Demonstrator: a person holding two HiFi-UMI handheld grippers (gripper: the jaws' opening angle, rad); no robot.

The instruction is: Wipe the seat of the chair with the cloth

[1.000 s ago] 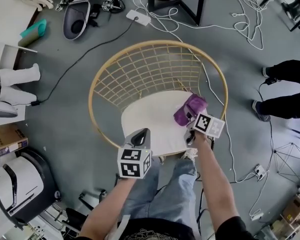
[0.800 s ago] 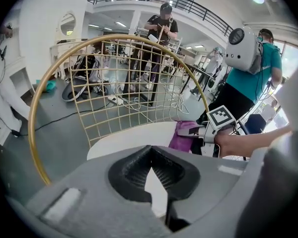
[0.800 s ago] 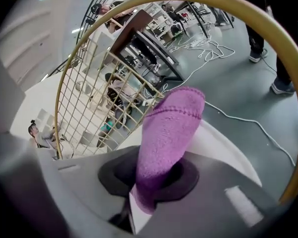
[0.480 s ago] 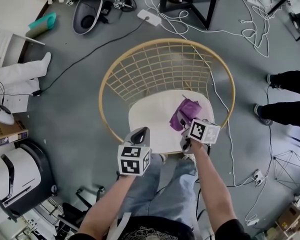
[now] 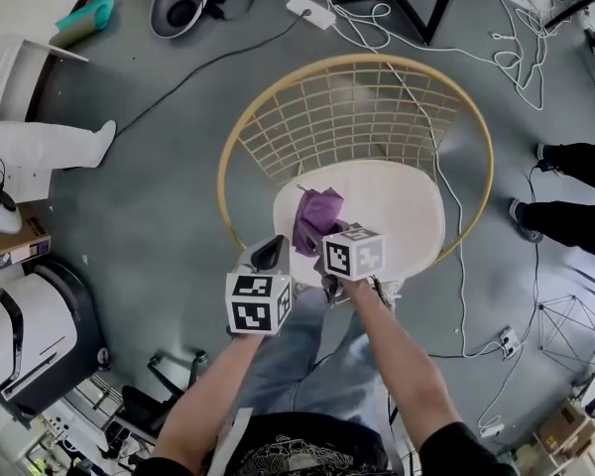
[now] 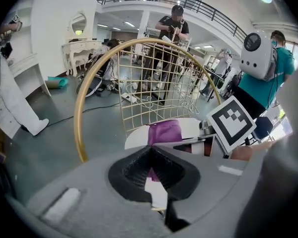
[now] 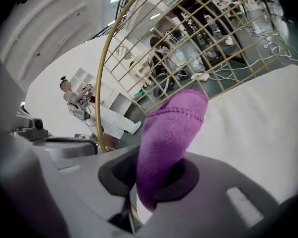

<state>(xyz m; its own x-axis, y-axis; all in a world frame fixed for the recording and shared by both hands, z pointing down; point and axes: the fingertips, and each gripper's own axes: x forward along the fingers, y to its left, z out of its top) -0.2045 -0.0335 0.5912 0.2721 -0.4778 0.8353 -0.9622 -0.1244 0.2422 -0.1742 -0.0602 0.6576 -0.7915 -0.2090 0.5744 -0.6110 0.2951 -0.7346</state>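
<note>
The chair has a round white seat (image 5: 392, 216) and a gold wire back (image 5: 352, 107). A purple cloth (image 5: 315, 218) lies bunched on the seat's left part. My right gripper (image 5: 325, 238) is shut on the cloth at the seat's front left. In the right gripper view the cloth (image 7: 174, 128) rises out of the right gripper (image 7: 156, 177) over the seat (image 7: 258, 128). My left gripper (image 5: 270, 254) hangs shut and empty just off the seat's front left edge. The left gripper view looks past the left gripper (image 6: 151, 152) to the cloth (image 6: 165, 132) and the right gripper's marker cube (image 6: 231, 123).
Cables and a power strip (image 5: 310, 11) lie on the grey floor behind the chair, near black table legs (image 5: 416, 8). A bystander's shoes (image 5: 524, 216) stand to the right. A white machine (image 5: 20, 335) sits at lower left. My own legs (image 5: 317, 365) are just before the seat.
The right gripper has dragged the cloth across the seat from its right side to its left. The left gripper has stayed by the front left edge.
</note>
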